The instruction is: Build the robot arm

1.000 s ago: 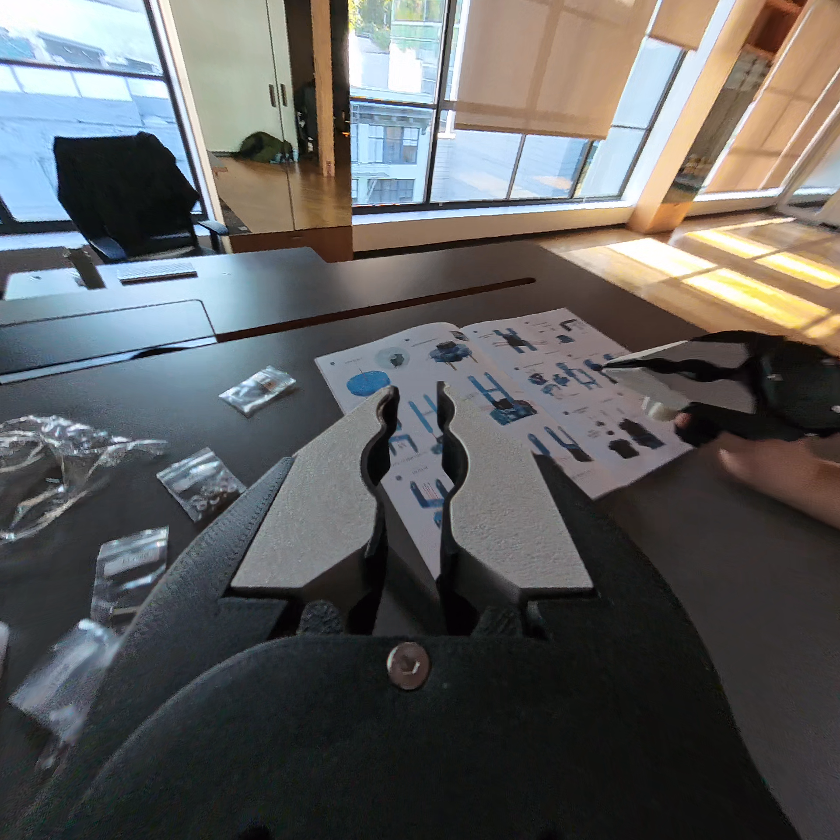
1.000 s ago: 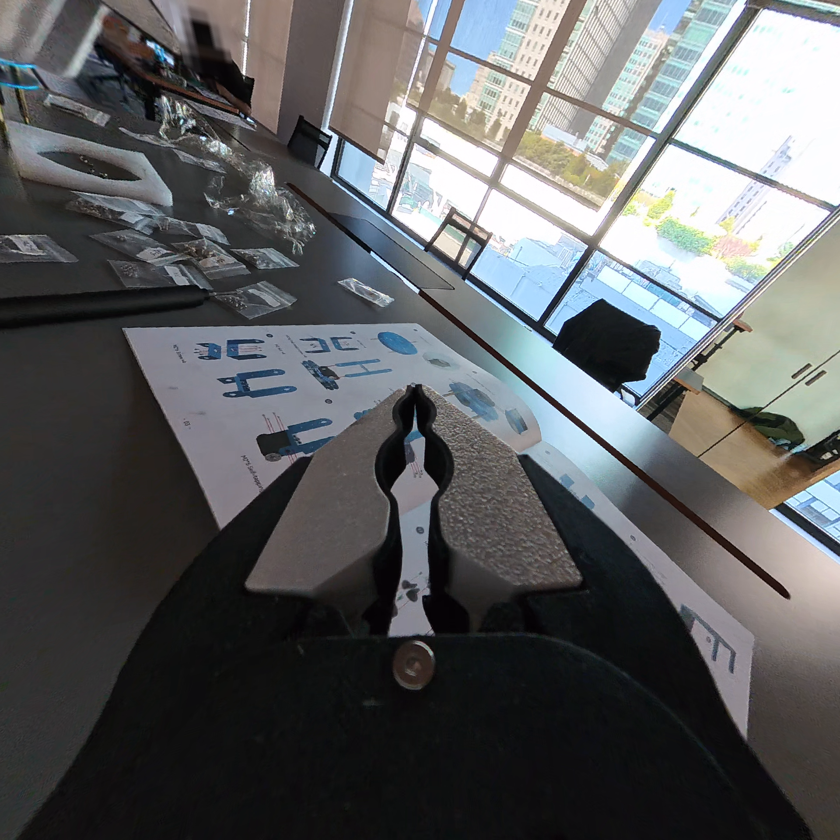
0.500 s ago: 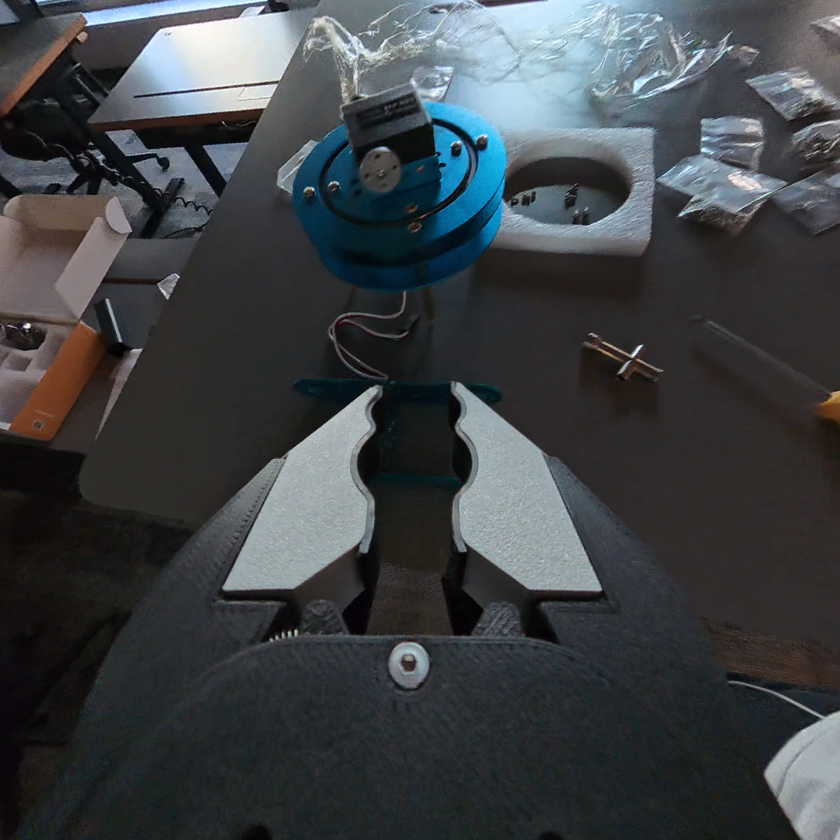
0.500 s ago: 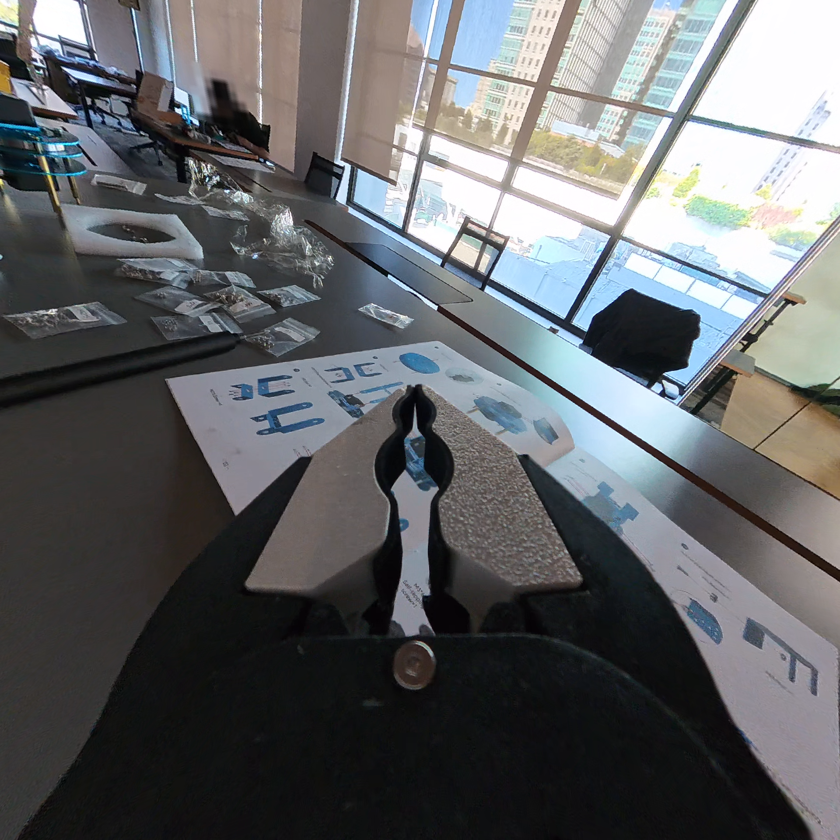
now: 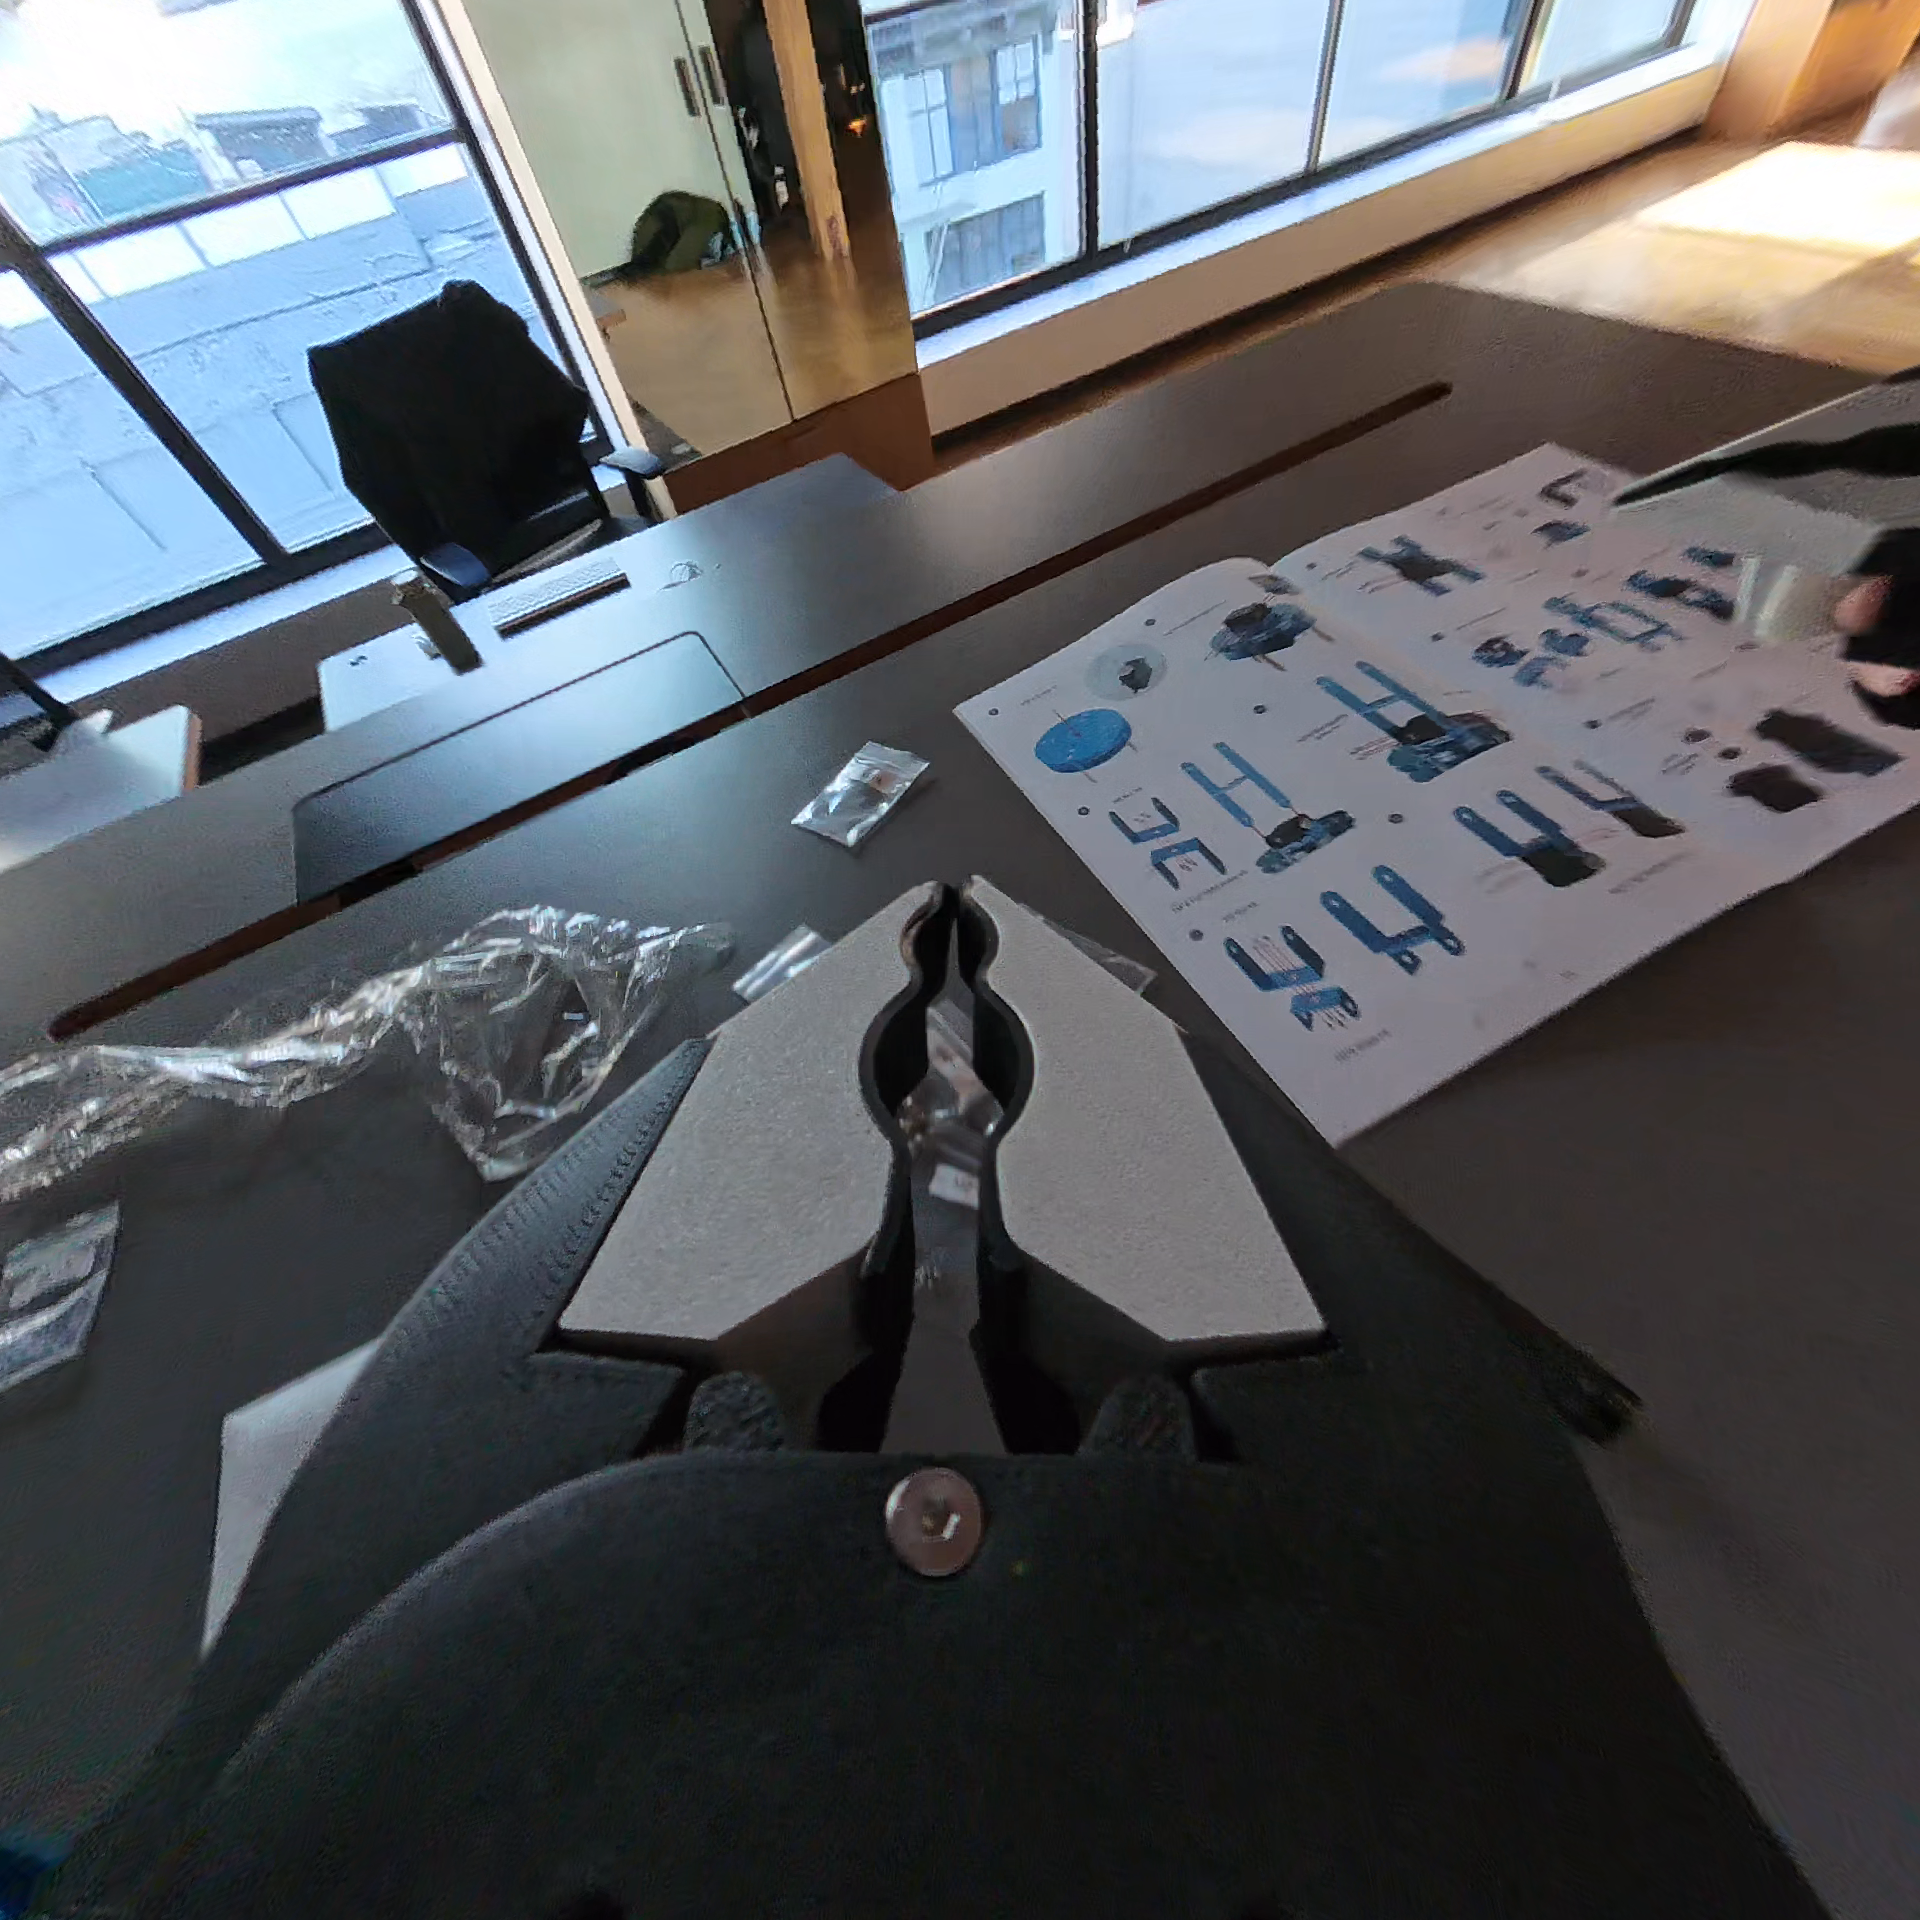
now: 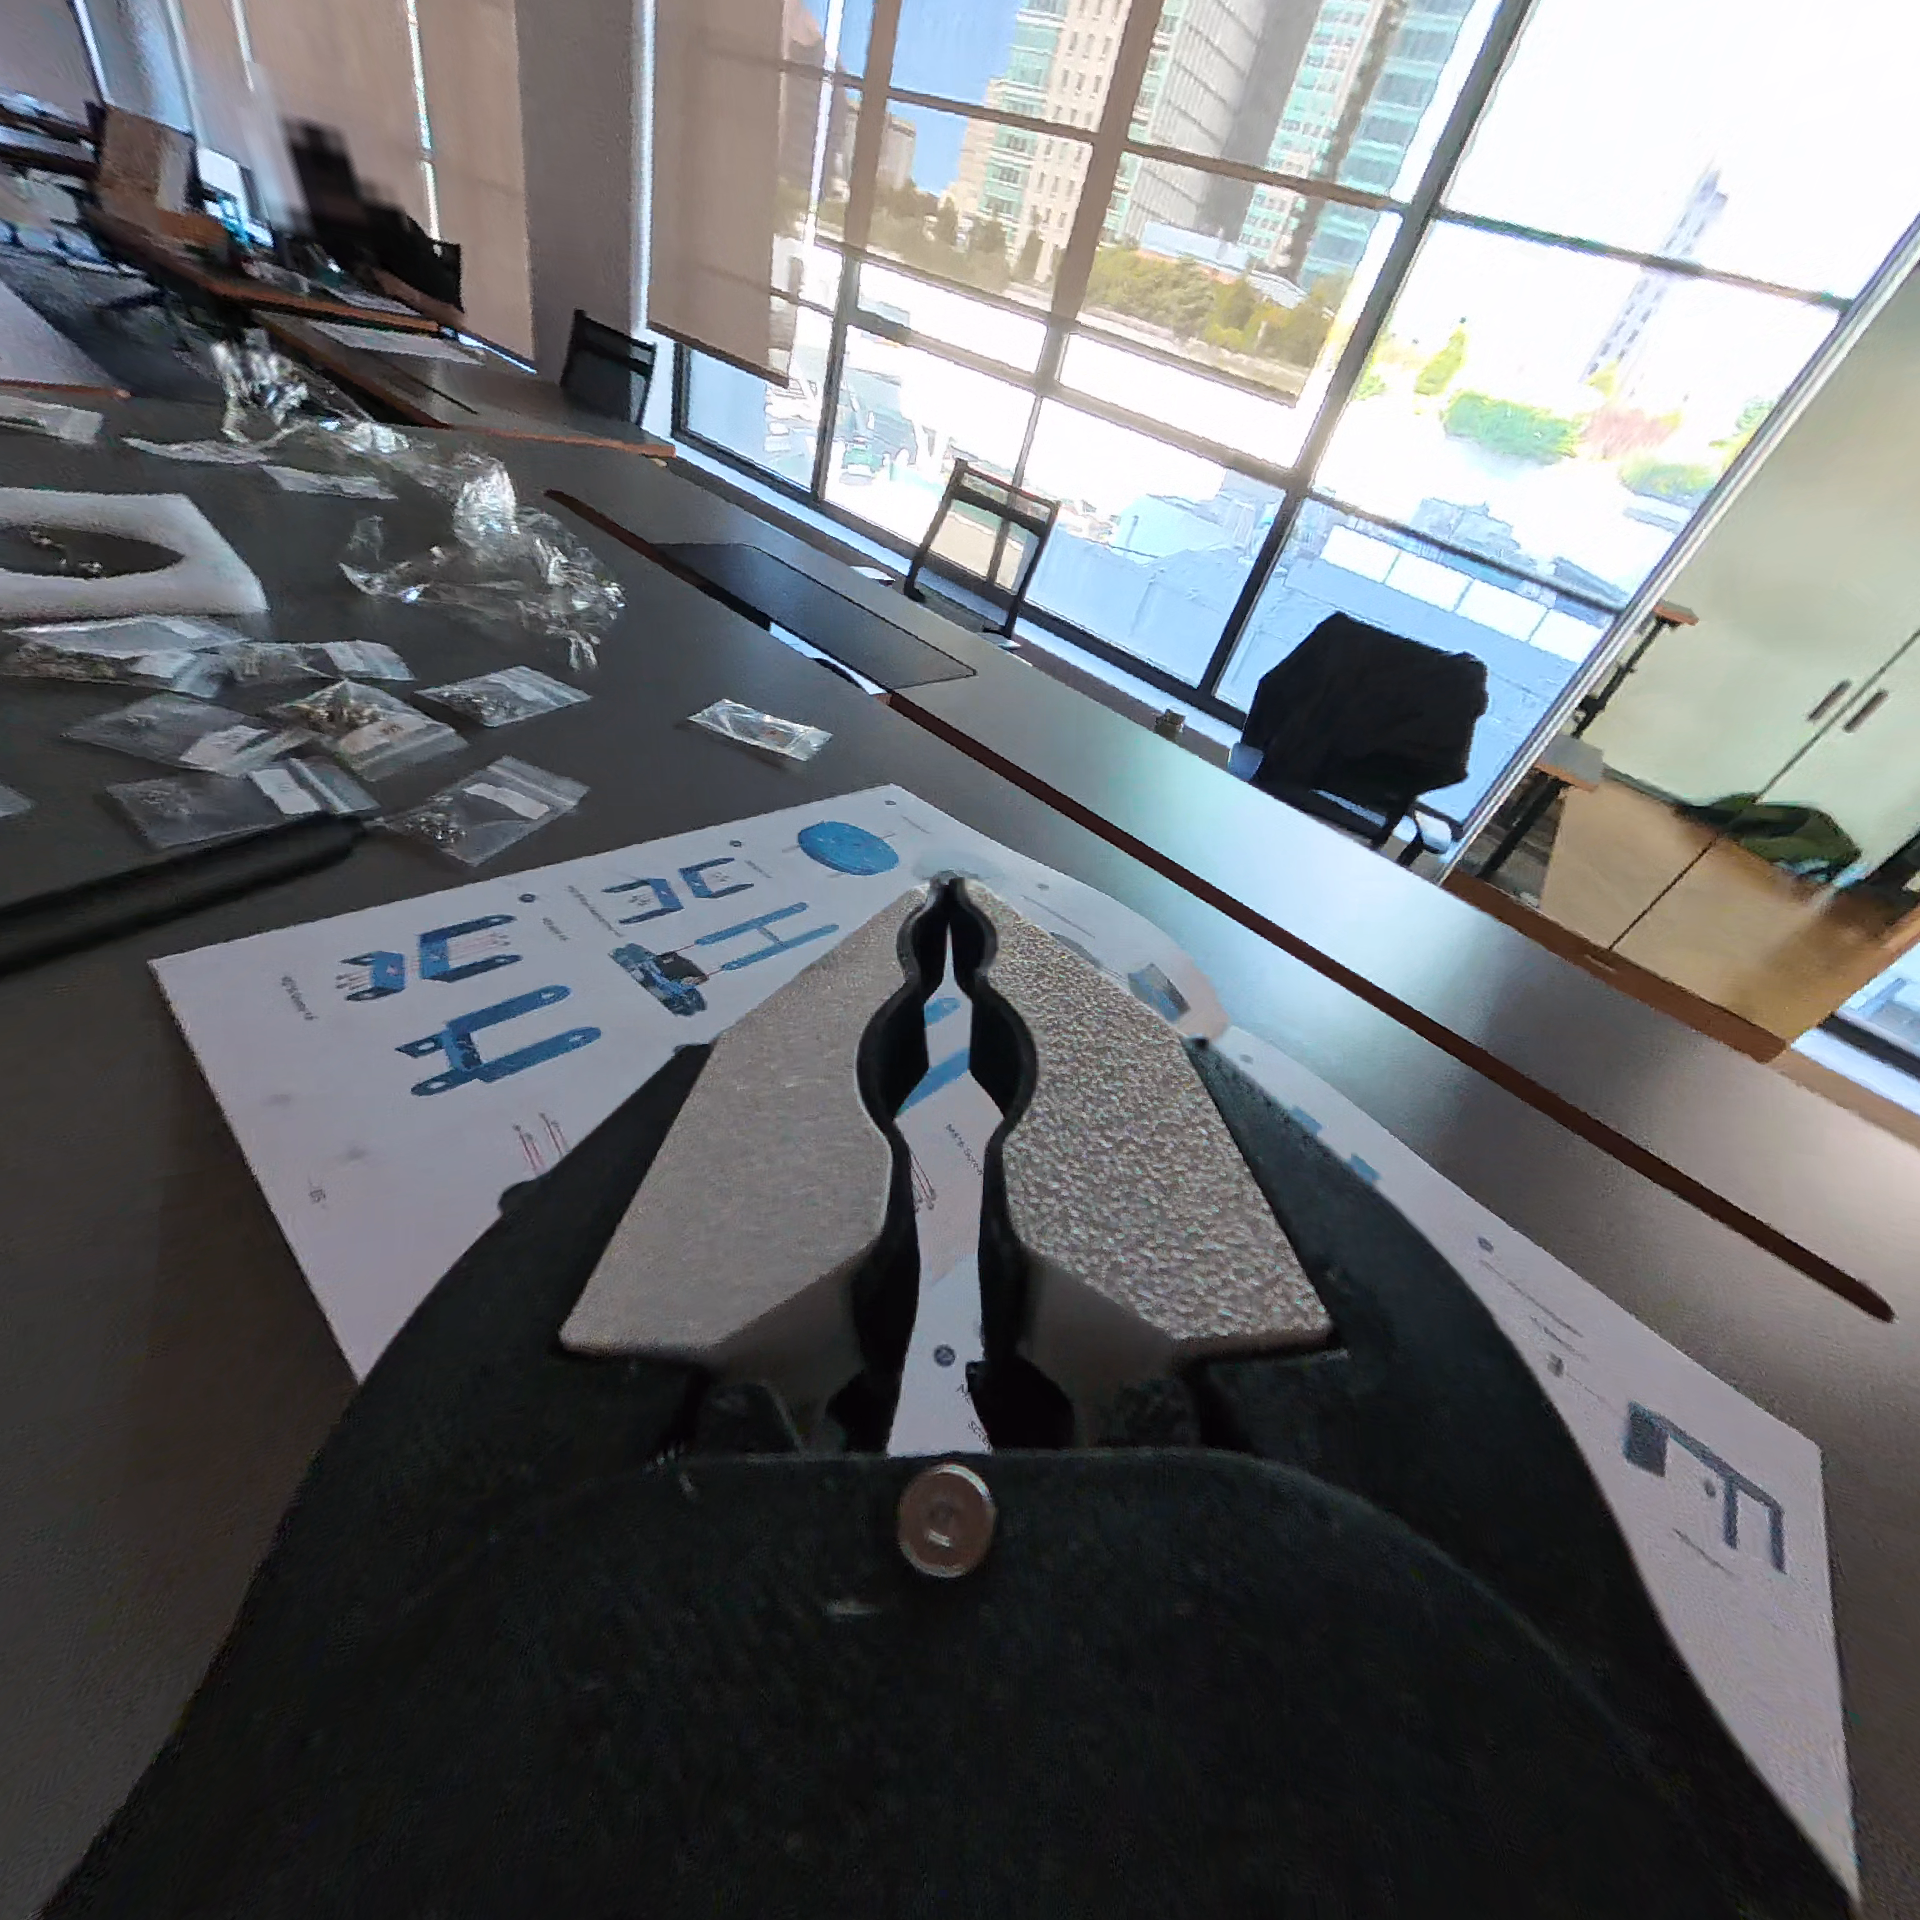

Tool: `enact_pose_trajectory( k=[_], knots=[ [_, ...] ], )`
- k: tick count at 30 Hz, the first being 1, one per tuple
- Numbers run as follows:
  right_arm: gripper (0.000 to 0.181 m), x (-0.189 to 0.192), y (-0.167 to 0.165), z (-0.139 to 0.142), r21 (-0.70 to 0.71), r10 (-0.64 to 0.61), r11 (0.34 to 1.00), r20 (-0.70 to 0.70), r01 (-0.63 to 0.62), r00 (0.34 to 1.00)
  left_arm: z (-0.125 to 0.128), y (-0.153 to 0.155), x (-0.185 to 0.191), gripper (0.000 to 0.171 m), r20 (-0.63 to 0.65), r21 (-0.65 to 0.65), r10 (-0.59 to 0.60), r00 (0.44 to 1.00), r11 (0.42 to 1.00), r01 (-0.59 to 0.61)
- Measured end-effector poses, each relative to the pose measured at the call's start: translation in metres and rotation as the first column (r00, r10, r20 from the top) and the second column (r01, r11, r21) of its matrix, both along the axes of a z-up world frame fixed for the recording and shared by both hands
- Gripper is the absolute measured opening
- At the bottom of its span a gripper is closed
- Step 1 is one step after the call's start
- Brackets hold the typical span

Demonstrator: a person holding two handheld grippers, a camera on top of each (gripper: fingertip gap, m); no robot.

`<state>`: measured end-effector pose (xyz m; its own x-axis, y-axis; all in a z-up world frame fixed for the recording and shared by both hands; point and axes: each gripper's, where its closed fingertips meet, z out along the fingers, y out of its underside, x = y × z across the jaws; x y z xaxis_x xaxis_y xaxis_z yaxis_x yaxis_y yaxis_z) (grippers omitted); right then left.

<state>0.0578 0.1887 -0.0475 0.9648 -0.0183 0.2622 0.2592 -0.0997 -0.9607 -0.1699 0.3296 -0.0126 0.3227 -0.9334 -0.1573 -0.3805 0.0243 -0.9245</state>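
My left gripper (image 5: 951, 906) is shut with nothing visible between its tips. It hovers over small clear parts bags (image 5: 940, 1101) on the dark table (image 5: 1662, 1195), which show through the jaw gap. An open white instruction booklet (image 5: 1455, 790) with blue drawings lies to its right. My right gripper (image 6: 948, 896) is shut and empty, low over that booklet (image 6: 343, 1060). It also shows in the left wrist view (image 5: 1808, 488) at the far right, held by a hand.
Crumpled clear wrap (image 5: 468, 1008) and a lone small bag (image 5: 860, 795) lie near the left gripper. Several parts bags (image 6: 343, 727), a white foam block (image 6: 156, 566) and a black rod (image 6: 177, 888) lie left of the booklet. A black chair (image 6: 1361, 717) stands beyond the table. The grippers' ends are close to 30 cm from one another. The black rod (image 6: 177, 888) lies some 15 cm from my left tips, 25 cm from my right tips.
The left wrist view swung from a blue disc assembly back toward the booklet, and its jaws closed from open. The right gripper stayed shut and shifted slightly over the booklet.
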Motion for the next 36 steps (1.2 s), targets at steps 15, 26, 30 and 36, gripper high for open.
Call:
enact_pose_trajectory(
  k=[15,26,30,36],
  knots=[
    [0.000,0.019,-0.011,-0.024,-0.040,0.026,0.999,0.020,-0.025,0.999,-0.044,0.028,0.013,0.000,0.025,0.089,0.099,0.995,0.991,-0.101],
    [0.000,0.020,-0.007,-0.038,-0.115,-0.013,0.993,0.016,0.014,1.000,-0.053,0.035,0.011,0.000,0.040,-0.027,0.105,0.994,0.994,-0.104],
    [0.000,0.021,-0.008,-0.038,-0.113,-0.019,0.993,0.010,0.020,1.000,-0.048,0.034,0.010,0.000,0.066,-0.035,0.102,0.993,0.994,-0.100],
    [0.000,0.022,-0.008,-0.036,-0.104,-0.017,0.994,-0.004,0.016,1.000,-0.047,0.032,0.011,0.000,0.081,-0.049,0.094,0.992,0.995,-0.090]
  ],
)
